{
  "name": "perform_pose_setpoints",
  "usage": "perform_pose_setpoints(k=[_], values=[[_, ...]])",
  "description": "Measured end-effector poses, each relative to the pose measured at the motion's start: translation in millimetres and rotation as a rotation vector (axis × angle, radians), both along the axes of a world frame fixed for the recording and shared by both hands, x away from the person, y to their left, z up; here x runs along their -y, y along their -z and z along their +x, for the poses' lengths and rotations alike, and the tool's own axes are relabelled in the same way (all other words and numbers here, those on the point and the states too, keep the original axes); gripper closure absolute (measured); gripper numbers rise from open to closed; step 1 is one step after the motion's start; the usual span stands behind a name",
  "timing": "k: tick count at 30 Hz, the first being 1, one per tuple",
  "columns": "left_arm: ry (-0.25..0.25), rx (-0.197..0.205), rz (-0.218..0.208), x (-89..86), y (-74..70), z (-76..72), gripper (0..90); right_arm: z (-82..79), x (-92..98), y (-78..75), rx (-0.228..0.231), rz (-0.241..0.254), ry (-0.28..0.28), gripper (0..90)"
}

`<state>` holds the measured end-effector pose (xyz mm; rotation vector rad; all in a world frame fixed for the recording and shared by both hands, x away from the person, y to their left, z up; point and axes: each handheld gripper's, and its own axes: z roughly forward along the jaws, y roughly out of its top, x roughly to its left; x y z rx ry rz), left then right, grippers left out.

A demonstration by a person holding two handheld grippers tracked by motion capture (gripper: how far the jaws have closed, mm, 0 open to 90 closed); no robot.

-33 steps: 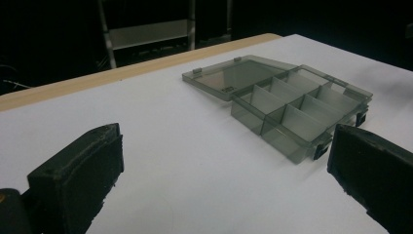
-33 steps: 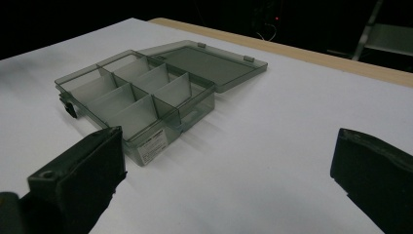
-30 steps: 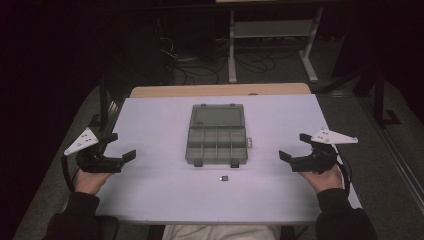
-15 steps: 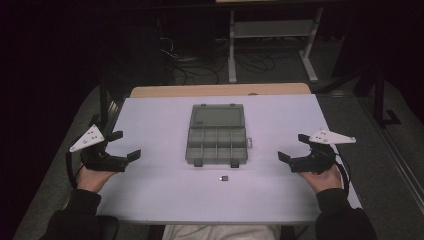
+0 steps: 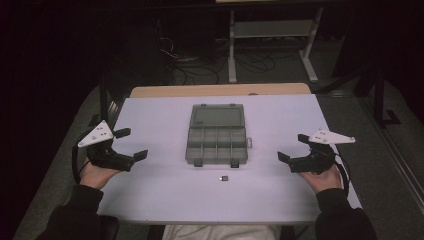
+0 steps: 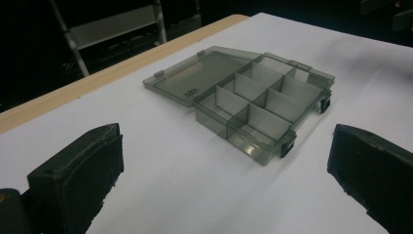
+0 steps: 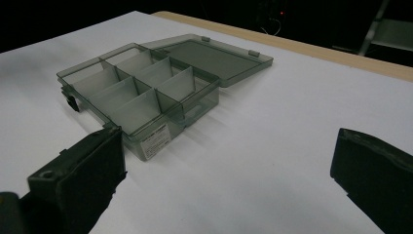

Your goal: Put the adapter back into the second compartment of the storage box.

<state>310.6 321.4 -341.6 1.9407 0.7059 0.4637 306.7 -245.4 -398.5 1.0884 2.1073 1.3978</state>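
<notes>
A clear grey compartment box lies open in the middle of the white table, its lid flat toward the far side and its several compartments looking empty. A small dark part lies on the table just in front of the box. My left gripper is held open at the table's left edge, jaws wide apart and pointing at the box. My right gripper is open at the right side, also aimed at the box. Nothing sits between either pair of jaws.
The white sheet covers a wooden table whose bare edge shows at the far side. Beyond it, a metal stand and cables sit on the dark floor. The person's sleeves rest at the near edge.
The left gripper has shifted slightly toward the near side and inward. The right gripper has barely moved. The box and the small part are unchanged.
</notes>
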Motion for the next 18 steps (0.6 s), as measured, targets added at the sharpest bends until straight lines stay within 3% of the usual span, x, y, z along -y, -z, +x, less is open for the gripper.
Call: perform_pose_setpoints(k=[18], values=[[0.066,-0.021,0.046,21.3,-3.0,5.3,0.0,0.4,-1.6,0.8,-0.007,-0.008,-0.012,0.0]])
